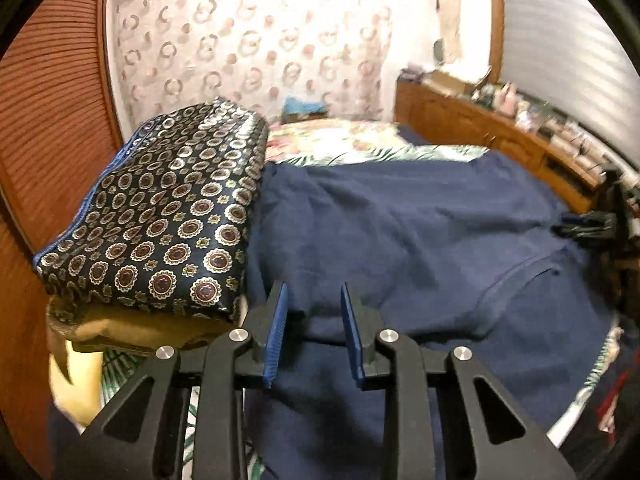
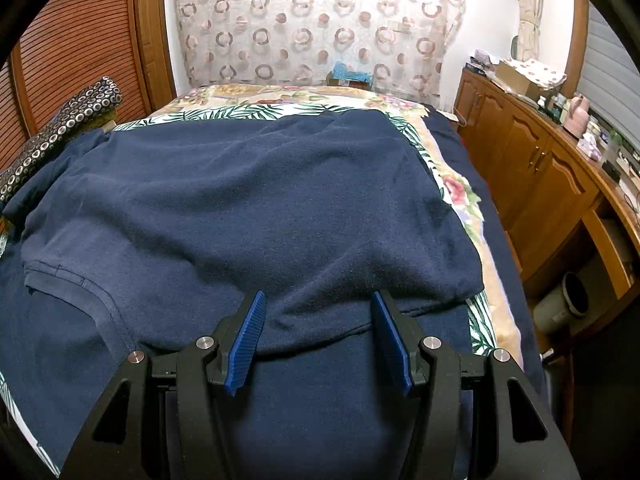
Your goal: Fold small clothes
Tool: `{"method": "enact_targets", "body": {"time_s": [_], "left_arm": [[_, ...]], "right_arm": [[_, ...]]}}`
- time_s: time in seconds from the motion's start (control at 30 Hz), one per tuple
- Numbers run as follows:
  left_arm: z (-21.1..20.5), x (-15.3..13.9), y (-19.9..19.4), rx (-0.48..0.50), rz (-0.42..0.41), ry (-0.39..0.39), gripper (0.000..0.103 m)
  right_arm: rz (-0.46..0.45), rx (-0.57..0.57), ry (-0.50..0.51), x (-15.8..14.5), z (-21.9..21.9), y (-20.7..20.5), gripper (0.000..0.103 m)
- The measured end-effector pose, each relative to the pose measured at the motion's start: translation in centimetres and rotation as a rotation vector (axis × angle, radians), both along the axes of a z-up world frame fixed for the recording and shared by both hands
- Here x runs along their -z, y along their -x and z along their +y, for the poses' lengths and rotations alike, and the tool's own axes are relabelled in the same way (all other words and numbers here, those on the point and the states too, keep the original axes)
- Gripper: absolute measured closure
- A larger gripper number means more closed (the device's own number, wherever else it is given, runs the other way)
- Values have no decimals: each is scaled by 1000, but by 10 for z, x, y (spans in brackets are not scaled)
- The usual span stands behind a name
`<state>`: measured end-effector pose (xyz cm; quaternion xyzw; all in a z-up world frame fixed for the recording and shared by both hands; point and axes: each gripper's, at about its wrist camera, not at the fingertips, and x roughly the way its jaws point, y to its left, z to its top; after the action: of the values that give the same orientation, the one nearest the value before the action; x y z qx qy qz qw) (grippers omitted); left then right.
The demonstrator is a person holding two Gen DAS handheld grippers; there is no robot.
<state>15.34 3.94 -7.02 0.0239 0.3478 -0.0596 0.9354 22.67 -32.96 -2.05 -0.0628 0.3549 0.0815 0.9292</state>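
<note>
The bed (image 2: pixel 452 184) carried a floral cover, and most of this cover was hidden under the navy shirt (image 2: pixel 248 200), which lay spread flat across it. The near part of the shirt was cut off by the lower edge in both views, so its full shape could not be made out. At the left edge of the bed a stack of folded clothes (image 1: pixel 160 232) stood, the top one dark with round medallions; the pieces under it were mostly covered, only a tan edge showed. The stack touched the left side of the shirt. The left gripper (image 1: pixel 314 334) hovered over the shirt near the stack, its jaws apart and holding nothing. The right gripper (image 2: pixel 320 340) was above the shirt's near part, jaws wide and empty
</note>
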Motion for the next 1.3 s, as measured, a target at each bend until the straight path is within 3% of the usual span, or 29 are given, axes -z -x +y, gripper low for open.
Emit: {"method": "enact_targets", "body": {"time_s": [0.17, 0.27, 0.4, 0.47, 0.5, 0.6, 0.97, 1.17, 1.3], "left_arm": [[-2, 11, -17, -15, 53, -26, 74], [-5, 14, -22, 21, 66, -44, 95], [-7, 6, -22, 27, 49, -42, 99], [-7, 0, -22, 29, 37, -35, 99], [-6, -3, -21, 30, 30, -28, 99], [-3, -14, -19, 40, 5, 16, 99], [3, -77, 16, 63, -154, 132, 100], [9, -95, 47, 85, -207, 174, 100], [16, -90, 68, 81, -198, 179, 100]], "right_arm": [[0, -1, -1, 0, 0, 0, 45], [-1, -1, 1, 0, 0, 1, 45], [-2, 0, 2, 0, -1, 1, 46], [-5, 0, -5, -2, -2, 1, 61], [-7, -1, -8, -2, -3, 2, 83], [-19, -28, -3, -4, 1, 4, 98], [-177, -89, -92, -63, -10, 50, 100], [-235, -112, -116, -84, -23, 93, 100], [-246, -124, -133, -86, -43, 127, 100]]}}
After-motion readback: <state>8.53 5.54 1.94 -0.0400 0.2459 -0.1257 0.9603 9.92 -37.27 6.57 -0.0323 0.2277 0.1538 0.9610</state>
